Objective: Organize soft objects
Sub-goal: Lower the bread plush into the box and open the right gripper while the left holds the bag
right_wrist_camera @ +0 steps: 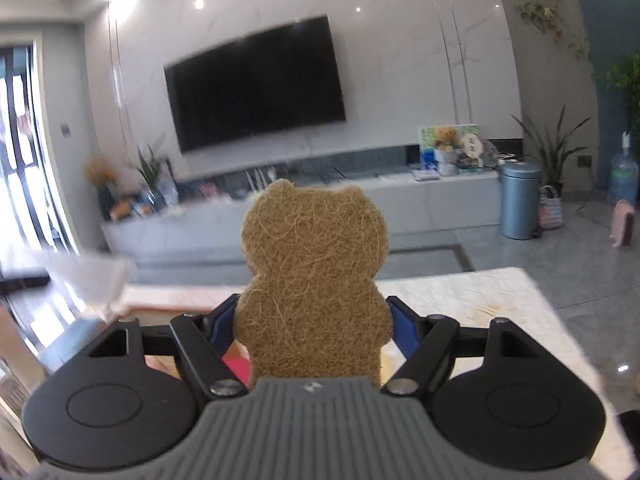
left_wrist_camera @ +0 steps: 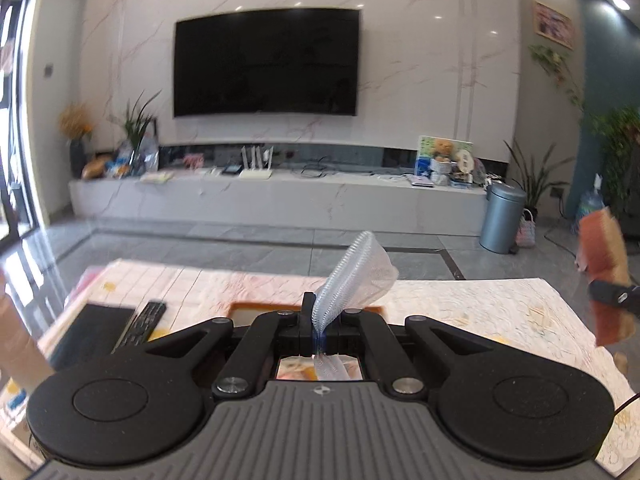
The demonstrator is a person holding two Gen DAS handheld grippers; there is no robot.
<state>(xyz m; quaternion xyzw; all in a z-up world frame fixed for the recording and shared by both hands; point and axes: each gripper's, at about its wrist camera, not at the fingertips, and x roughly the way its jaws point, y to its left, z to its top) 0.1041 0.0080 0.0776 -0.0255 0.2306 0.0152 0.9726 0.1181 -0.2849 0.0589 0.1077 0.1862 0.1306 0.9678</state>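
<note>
Two soft things ride above the desk [left_wrist_camera: 460, 304]: the left tool [left_wrist_camera: 316, 320] pinches a clear ribbed mesh sleeve [left_wrist_camera: 352, 280] leaning toward 1 o'clock, and the right tool [right_wrist_camera: 312, 320] clamps a bear-shaped fibre scrubber [right_wrist_camera: 316, 272] upright at 12, apparently for sorting.

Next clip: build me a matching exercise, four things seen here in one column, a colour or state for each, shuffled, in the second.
Things:
1. bear-shaped sponge
2. white mesh piece
3. television
4. bin

States:
A. standing on the floor, blue-grey
B. pinched in the shut left gripper
C. on the wall, screen dark
D. tan and fibrous, held between the right gripper fingers

Pairs: 1-D, 2-B, 3-C, 4-A
</note>
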